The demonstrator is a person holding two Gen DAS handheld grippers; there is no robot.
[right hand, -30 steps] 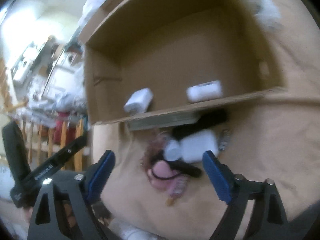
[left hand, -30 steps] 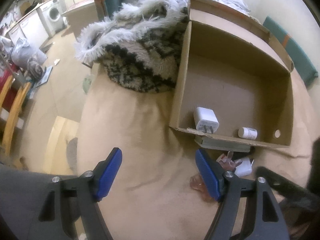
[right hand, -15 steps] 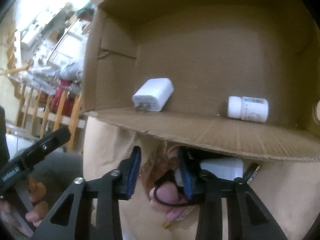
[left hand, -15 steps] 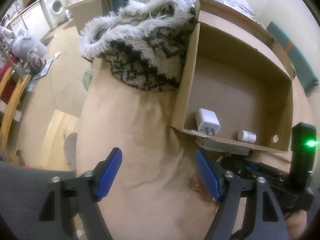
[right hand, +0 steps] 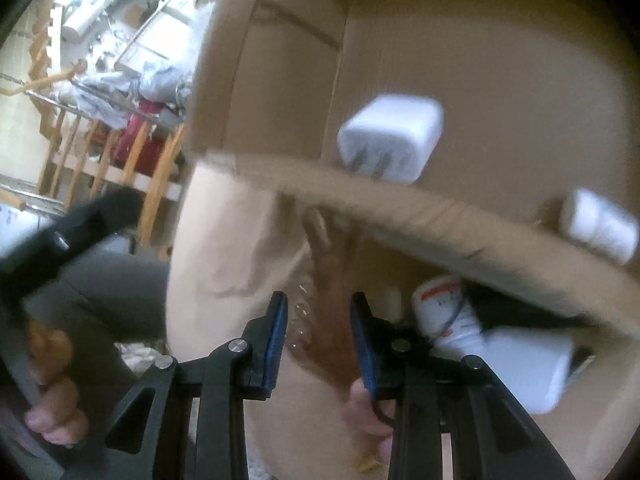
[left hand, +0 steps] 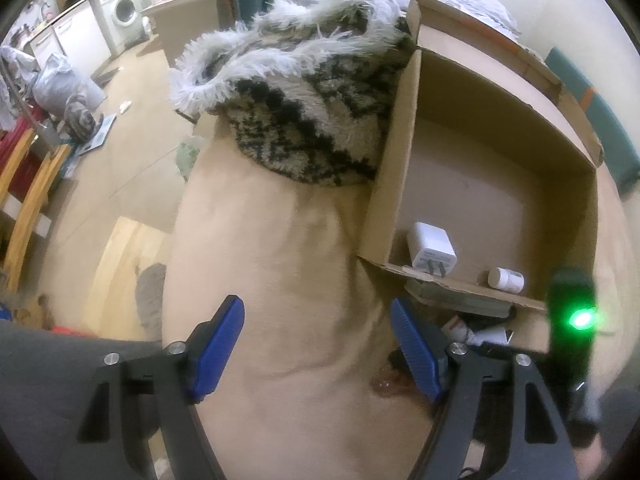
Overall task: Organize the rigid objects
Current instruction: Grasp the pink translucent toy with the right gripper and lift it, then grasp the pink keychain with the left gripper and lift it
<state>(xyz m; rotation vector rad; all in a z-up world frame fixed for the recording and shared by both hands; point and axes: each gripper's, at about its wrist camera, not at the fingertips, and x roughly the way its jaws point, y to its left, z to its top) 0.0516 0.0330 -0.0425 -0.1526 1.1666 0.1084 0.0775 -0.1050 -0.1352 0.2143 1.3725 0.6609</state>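
Observation:
An open cardboard box (left hand: pixel 404 152) lies on a beige bed cover and holds a white charger (left hand: pixel 432 249) and a small white pill bottle (left hand: pixel 506 279). In the right wrist view the charger (right hand: pixel 390 138) and bottle (right hand: pixel 598 226) show blurred past the box's front flap (right hand: pixel 420 208). My right gripper (right hand: pixel 320 332) is shut on a brown translucent hair clip (right hand: pixel 326 312) in front of the box. Beside it lie a white bottle with red print (right hand: pixel 448 312) and a white block (right hand: pixel 524 368). My left gripper (left hand: pixel 316 348) is open and empty above the cover.
A shaggy black-and-white blanket (left hand: pixel 304 92) lies against the box's left wall. A flat grey object (left hand: pixel 456 300) lies under the front flap. The bed edge drops to the floor at left, with wooden chairs (left hand: pixel 24 184). My right gripper's body with a green light (left hand: pixel 576 316) stands at right.
My right gripper has moved down and forward to the pile in front of the box and closed from wide open onto the hair clip. The left gripper stayed open, almost still.

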